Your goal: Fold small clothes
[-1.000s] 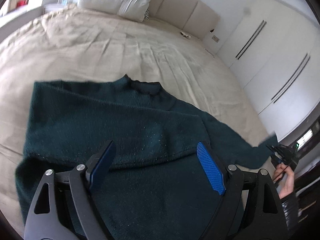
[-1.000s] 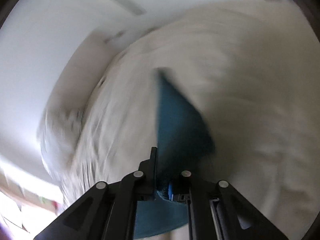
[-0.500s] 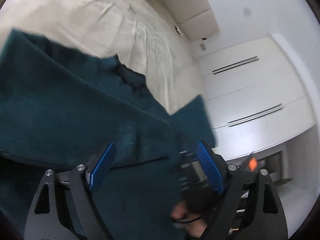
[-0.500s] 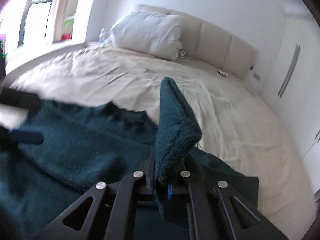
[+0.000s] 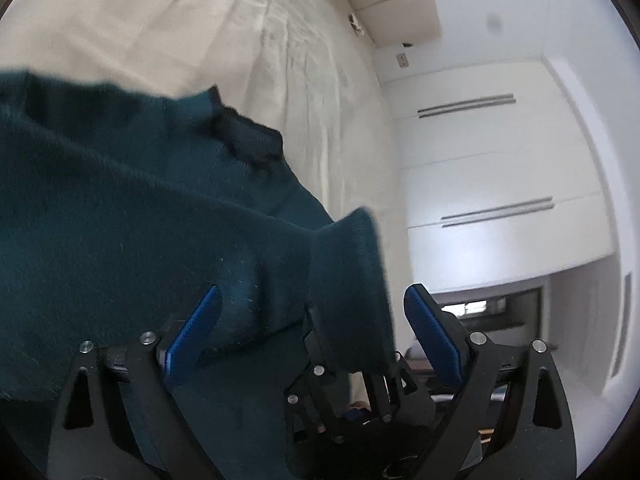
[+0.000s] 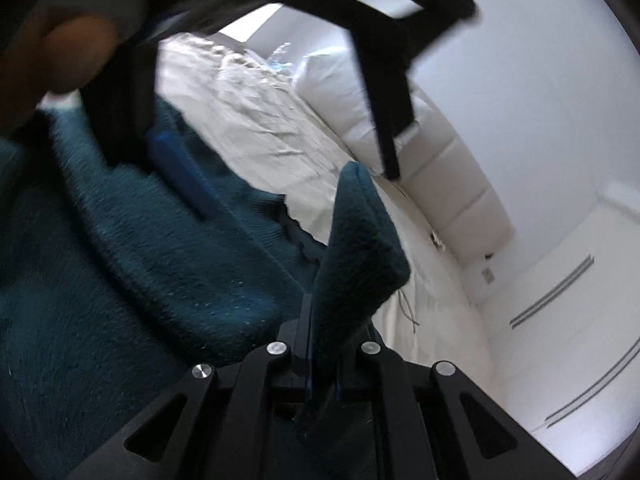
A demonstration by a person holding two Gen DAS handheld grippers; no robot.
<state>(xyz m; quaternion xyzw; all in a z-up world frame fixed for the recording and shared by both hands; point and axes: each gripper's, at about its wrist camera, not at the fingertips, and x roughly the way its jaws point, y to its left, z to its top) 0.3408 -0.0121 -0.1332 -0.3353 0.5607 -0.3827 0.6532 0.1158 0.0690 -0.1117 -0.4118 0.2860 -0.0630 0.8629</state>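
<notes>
Dark teal knit fills most of what we see through the left wrist camera: the sweater (image 5: pixel 132 216) lies spread on the beige bed (image 5: pixel 224 28), its lower and left parts cut off by the frame and slightly blurred. The left hand-held gripper (image 5: pixel 312 320) has its blue pads wide apart, with nothing pinched between them. Between them we see the sleeve cuff (image 5: pixel 348 276) standing up, held by the right hand-held gripper (image 5: pixel 352 364), whose lower body is dark and hard to read. Beyond the neckline, bare bed runs up to the headboard (image 5: pixel 396 4); to the right stand white wardrobe doors (image 5: pixel 492 152). Half a second ago the cuff was farther off; it has come in between the left pads. From the right wrist camera, the right hand-held gripper (image 6: pixel 322 364) is closed on the sleeve cuff (image 6: pixel 356 256), which rises in a fold above the jaws. The sweater (image 6: pixel 120 280) covers the left side, blurred. The left hand-held gripper (image 6: pixel 280 96) looms across the top, out of focus, one finger partly hiding a white pillow (image 6: pixel 340 80). A blurred thumb (image 6: pixel 60 52) sits top left. This view has tilted since earlier; open bed remains right of the cuff.
</notes>
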